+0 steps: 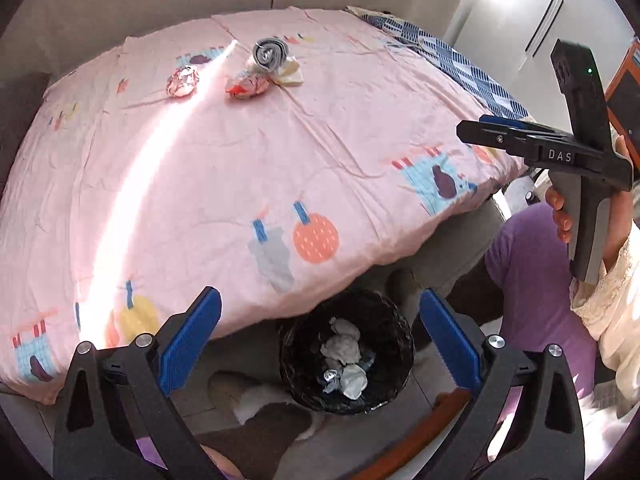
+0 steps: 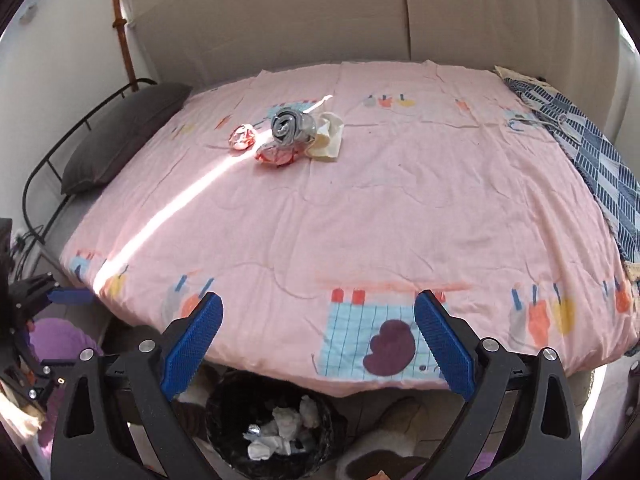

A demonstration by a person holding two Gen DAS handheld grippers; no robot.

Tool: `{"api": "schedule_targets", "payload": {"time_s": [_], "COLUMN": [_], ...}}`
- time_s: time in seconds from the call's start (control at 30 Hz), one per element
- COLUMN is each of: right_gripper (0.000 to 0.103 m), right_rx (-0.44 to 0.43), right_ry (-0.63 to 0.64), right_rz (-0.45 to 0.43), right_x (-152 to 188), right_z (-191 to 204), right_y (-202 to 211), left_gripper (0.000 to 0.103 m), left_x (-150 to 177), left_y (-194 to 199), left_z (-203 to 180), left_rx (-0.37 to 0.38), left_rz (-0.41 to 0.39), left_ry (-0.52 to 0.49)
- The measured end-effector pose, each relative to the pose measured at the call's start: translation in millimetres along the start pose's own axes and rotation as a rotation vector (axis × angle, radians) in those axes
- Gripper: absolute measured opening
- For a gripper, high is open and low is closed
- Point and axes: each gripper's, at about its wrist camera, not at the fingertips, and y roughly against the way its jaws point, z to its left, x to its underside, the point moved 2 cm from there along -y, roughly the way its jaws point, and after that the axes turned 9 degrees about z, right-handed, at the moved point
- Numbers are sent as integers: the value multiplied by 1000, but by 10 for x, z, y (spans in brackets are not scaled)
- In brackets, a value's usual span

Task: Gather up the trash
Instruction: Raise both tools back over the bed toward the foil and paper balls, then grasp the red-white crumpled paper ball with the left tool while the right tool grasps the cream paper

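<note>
A black bin (image 1: 304,360) stands on the floor at the bed's near edge, with crumpled white paper (image 1: 340,346) and a foil scrap inside. My left gripper (image 1: 320,320) hangs above it, open with nothing between its blue pads. My right gripper (image 2: 318,320) is also open and empty, above the bed's edge and the bin (image 2: 224,432). It shows from the side at the right of the left wrist view (image 1: 480,128), held by a hand. Far across the pink bedspread (image 2: 360,220) lie two crumpled red-and-white wrappers (image 2: 243,137) (image 2: 276,156), a rolled grey sock (image 2: 290,126) and a cream cloth (image 2: 330,140).
A dark pillow (image 2: 120,136) and a black metal bed frame (image 2: 36,184) lie at the bed's left. A blue patterned blanket (image 2: 592,160) covers its right edge. The person's purple clothing (image 1: 532,272) is beside the bin. Slippered feet (image 1: 248,400) rest on the floor.
</note>
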Motion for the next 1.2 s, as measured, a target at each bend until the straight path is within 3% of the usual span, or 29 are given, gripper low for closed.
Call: {"api": "schedule_targets", "payload": {"time_s": [0.17,0.4,0.53,0.67,0.77,0.97,1.07,1.2], "right_gripper": [93,93,93,93,93,93,93,93], "right_rx": [21,-83,8,2,21,-29,-80,-139], "right_ry": [-72,-206,-201,-170,-132,-125,-116,-117], "right_rz": [-27,-25,-23,3,8,27,26,31], "right_x": [-513,-1106,-1377,-1618,-1792,-2013,-2095,-2156], "right_z": [-119,-326,-387,-381,-336,-253,-179,-101], "right_y": [-410,-1136,-1498,-1822,-2015,-2287,-2345,-2450], "left_gripper": [97,97,97,97,97,97,97,97], "left_x": [-397,-963,-1233,-1513,-1700,-1864,-1947,-2059], "left_y": [-73,-400,-639,-845,-968,-1155,-1152,-1155], "left_z": [429,1082,1422,1674,1808,1928,1967,2026], "left_rx": [-10,-14,-57,-48,-47,-64,-43,-69], "left_rz": [-69,-132,-155,-149,-145,-111,-132,-153], "left_ry": [58,183,266,304,323,347,366,355]}}
